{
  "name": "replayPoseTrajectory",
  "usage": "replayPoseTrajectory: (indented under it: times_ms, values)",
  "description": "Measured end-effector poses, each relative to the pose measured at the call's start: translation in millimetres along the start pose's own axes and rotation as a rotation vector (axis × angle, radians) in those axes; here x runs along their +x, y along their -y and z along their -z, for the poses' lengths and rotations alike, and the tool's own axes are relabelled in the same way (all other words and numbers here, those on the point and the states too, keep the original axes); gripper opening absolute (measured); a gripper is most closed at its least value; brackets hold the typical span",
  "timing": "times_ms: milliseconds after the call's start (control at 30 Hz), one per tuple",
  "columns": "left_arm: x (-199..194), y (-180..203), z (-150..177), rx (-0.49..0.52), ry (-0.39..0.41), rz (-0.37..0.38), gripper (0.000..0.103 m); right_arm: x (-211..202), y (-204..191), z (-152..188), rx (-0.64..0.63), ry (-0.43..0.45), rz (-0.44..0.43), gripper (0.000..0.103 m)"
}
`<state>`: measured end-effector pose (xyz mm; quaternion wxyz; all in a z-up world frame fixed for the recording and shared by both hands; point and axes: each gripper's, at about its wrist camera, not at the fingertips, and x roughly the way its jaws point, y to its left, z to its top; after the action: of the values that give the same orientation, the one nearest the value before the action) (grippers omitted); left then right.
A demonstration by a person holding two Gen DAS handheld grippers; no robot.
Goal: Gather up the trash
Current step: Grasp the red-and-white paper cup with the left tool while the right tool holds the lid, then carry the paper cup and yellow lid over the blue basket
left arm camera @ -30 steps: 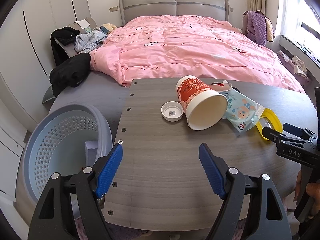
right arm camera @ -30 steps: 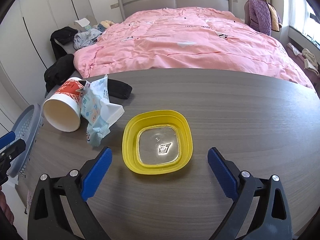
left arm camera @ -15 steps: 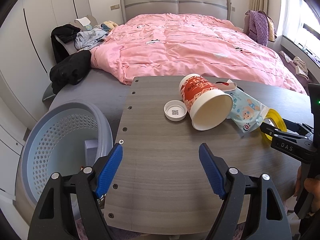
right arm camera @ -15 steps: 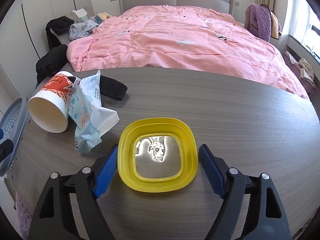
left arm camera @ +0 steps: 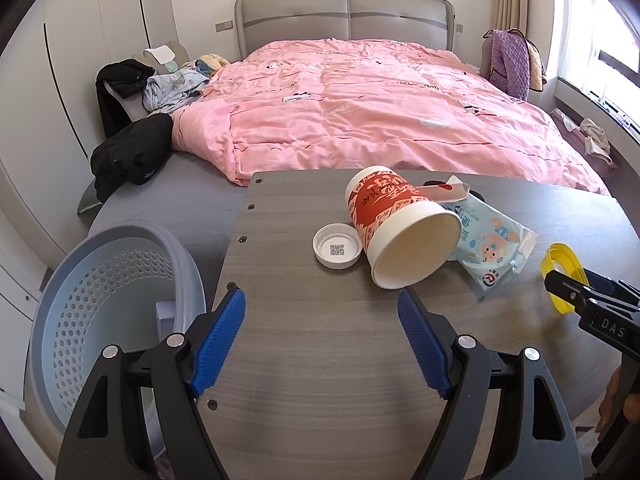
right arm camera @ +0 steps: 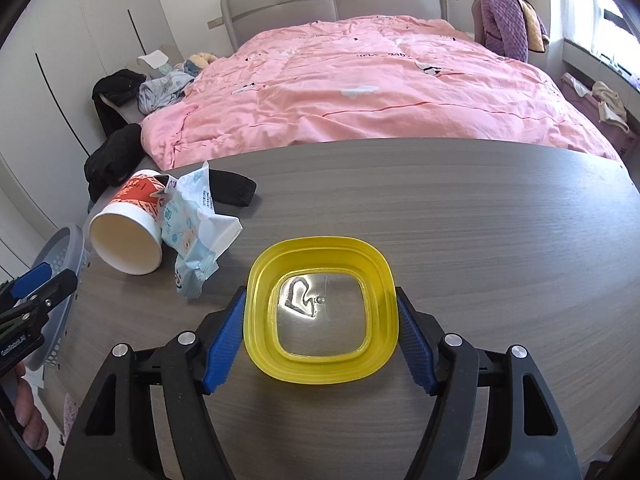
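Observation:
A yellow square lid (right arm camera: 322, 312) lies on the grey wooden table (right arm camera: 460, 220), and my right gripper (right arm camera: 320, 300) is shut on it, a blue pad against each side. In the left wrist view the same yellow lid (left arm camera: 560, 256) shows at the right edge with the right gripper (left arm camera: 580, 292) on it. My left gripper (left arm camera: 320, 298) hangs open over bare table near the front edge. Beyond it lie a tipped red and white paper cup (left arm camera: 400, 232), a white bottle cap (left arm camera: 337, 247) and a pale blue wipes pack (left arm camera: 492, 248).
A pale blue perforated basket (left arm camera: 80, 320) stands on the floor to the left of the table, with a small box inside. A black cloth item (right arm camera: 232, 192) lies behind the wipes pack. A pink-covered bed (left arm camera: 380, 112) fills the room behind the table.
My right gripper moved forward around the yellow lid and its jaws came in from wide apart until the pads met the lid's sides. My left gripper stayed where it was, still open.

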<state>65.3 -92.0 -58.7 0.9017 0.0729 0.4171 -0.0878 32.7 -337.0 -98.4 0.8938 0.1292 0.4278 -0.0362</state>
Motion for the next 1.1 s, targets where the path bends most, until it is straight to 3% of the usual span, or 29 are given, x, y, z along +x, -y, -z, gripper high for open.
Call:
replayPoseTrajectory:
  times_ms: [567, 767, 933, 1100]
  values:
    - [40.9, 36.2, -26.3, 0.051, 0.052, -0.021, 0.075, -11.7, -5.8, 5.1, 0.024, 0.026, -0.08, 0.068]
    - [49.2, 43.1, -33.7, 0.056, 0.055, -0.014, 0.052, -10.3, -4.6, 6.3, 0.034, 0.024, -0.083, 0.068]
    - [52.1, 43.8, -33.0, 0.049, 0.044, -0.007, 0.017, -9.4, -2.3, 7.3, 0.04, 0.025, -0.085, 0.068]
    - [49.7, 36.9, -32.0, 0.024, 0.04, 0.004, 0.004, -11.6, -3.3, 8.3, 0.043, 0.03, -0.087, 0.068]
